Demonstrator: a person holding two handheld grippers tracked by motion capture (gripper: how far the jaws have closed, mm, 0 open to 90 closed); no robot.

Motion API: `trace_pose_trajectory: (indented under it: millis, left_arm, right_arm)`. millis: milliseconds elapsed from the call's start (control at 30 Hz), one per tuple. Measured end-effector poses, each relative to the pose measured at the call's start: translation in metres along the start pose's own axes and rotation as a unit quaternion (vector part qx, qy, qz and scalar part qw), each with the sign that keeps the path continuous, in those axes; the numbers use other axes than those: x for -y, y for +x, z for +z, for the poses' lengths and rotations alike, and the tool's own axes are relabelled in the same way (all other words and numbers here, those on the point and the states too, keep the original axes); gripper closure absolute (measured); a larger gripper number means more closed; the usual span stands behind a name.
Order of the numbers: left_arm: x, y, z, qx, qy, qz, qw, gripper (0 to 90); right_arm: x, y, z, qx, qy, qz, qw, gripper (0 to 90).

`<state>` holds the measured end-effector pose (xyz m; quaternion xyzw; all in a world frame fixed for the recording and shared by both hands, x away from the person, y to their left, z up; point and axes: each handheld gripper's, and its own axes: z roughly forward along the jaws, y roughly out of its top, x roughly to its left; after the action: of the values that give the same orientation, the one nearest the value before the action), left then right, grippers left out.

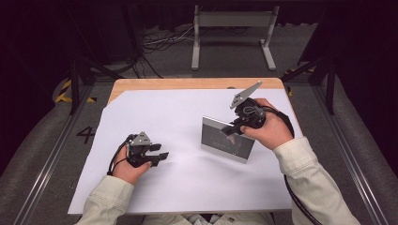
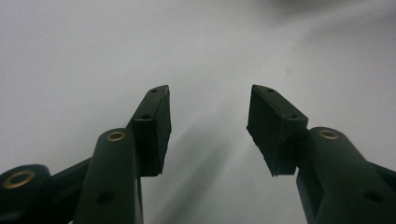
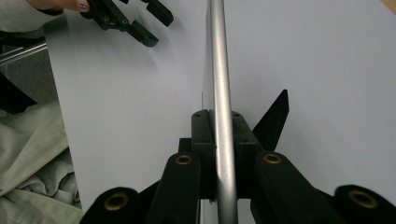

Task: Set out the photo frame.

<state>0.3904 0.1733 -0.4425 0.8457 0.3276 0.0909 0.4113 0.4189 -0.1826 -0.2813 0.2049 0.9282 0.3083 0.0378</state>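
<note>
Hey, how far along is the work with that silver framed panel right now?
Done: the right claw is clamped on the silver framed panel, holding it upright on its edge over the white sheet. In hand: carrying it. Left: setting it down; the left claw waits open, empty.

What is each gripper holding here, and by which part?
The right gripper clamps the picture frame by its silver edge, near its right side. The left gripper is open and holds nothing.

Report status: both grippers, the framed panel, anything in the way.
Right gripper shut on framed panel, held upright on white sheet. Left gripper open, empty. Nothing obstructing.
</note>
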Motion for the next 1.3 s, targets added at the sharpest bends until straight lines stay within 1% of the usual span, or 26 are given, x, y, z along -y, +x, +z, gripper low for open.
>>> trace_pose_trajectory:
  millis: [67, 167, 200, 233, 367, 400, 500, 567, 633, 667, 700, 767, 900, 933, 1000, 1067, 1167, 1233, 1300]
  left_arm:
    - [0.000, -0.001, 0.000, 0.001, 0.000, -0.002, 1.0000, 50.1]
    - [0.001, -0.001, 0.000, 0.001, 0.001, 0.000, 1.0000, 50.1]
    - [0.001, 0.000, -0.001, -0.003, 0.002, 0.005, 1.0000, 50.1]
    - [0.002, -0.001, -0.001, 0.001, 0.004, -0.003, 1.0000, 50.1]
    - [0.005, -0.001, -0.003, -0.003, 0.002, -0.006, 1.0000, 50.0]
    - [0.005, 0.000, -0.005, -0.008, 0.003, -0.002, 1.0000, 50.0]
    - [0.008, 0.000, -0.007, -0.005, 0.002, -0.010, 0.9999, 50.0]
    - [0.010, 0.001, -0.008, -0.007, 0.002, -0.011, 0.9999, 50.0]
    - [0.011, 0.001, -0.009, -0.009, 0.000, -0.014, 0.9999, 50.0]
    - [0.011, 0.001, -0.010, -0.009, 0.001, -0.010, 0.9999, 50.0]
    - [0.011, 0.001, -0.010, -0.010, 0.002, -0.015, 0.9998, 50.0]
    - [0.012, 0.001, -0.010, -0.012, -0.001, -0.014, 0.9998, 50.0]
    - [0.012, 0.000, -0.010, -0.010, 0.001, -0.015, 0.9998, 50.0]
    - [0.012, 0.000, -0.010, -0.010, 0.001, -0.015, 0.9998, 50.0]
    - [0.012, 0.001, -0.011, -0.010, 0.001, -0.013, 0.9999, 50.0]
    - [0.013, 0.001, -0.011, -0.010, 0.002, -0.011, 0.9999, 50.0]
    - [0.013, 0.000, -0.011, -0.010, 0.001, -0.017, 0.9998, 50.0]
    - [0.014, 0.000, -0.012, -0.011, 0.001, -0.019, 0.9998, 50.0]
    - [0.014, 0.000, -0.012, -0.012, 0.003, -0.016, 0.9998, 50.1]
  right_arm:
    - [-0.002, 0.000, 0.002, -0.006, 0.001, -0.010, 0.9999, 84.1]
    - [-0.004, -0.001, 0.005, -0.015, 0.002, -0.021, 0.9997, 84.1]
    - [-0.006, 0.000, 0.006, -0.020, 0.002, -0.024, 0.9995, 84.1]
    - [-0.006, 0.000, 0.007, -0.022, 0.003, -0.026, 0.9994, 84.1]
    - [-0.011, -0.001, 0.011, -0.032, 0.004, -0.039, 0.9987, 84.1]
    - [-0.012, -0.001, 0.012, -0.033, 0.007, -0.039, 0.9987, 84.1]
    - [-0.016, -0.001, 0.017, -0.041, 0.009, -0.054, 0.9977, 84.1]
    - [-0.018, -0.001, 0.019, -0.045, 0.011, -0.064, 0.9968, 84.1]
    - [-0.021, -0.001, 0.022, -0.052, 0.013, -0.076, 0.9957, 84.1]
    - [-0.022, -0.002, 0.024, -0.058, 0.013, -0.081, 0.9949, 84.1]
    - [-0.023, -0.002, 0.025, -0.060, 0.014, -0.087, 0.9943, 84.1]
    - [-0.024, -0.002, 0.028, -0.065, 0.018, -0.091, 0.9936, 84.1]
    - [-0.026, -0.003, 0.033, -0.080, 0.025, -0.106, 0.9908, 84.1]
    - [-0.026, -0.003, 0.033, -0.080, 0.025, -0.106, 0.9908, 84.1]
    - [-0.026, -0.003, 0.036, -0.082, 0.031, -0.112, 0.9898, 84.1]
    - [-0.027, -0.004, 0.038, -0.087, 0.037, -0.113, 0.9891, 84.1]
    - [-0.027, -0.006, 0.042, -0.098, 0.042, -0.124, 0.9866, 84.1]
    - [-0.027, -0.007, 0.044, -0.101, 0.043, -0.138, 0.9844, 84.1]
    - [-0.027, -0.008, 0.046, -0.104, 0.046, -0.146, 0.9827, 84.1]
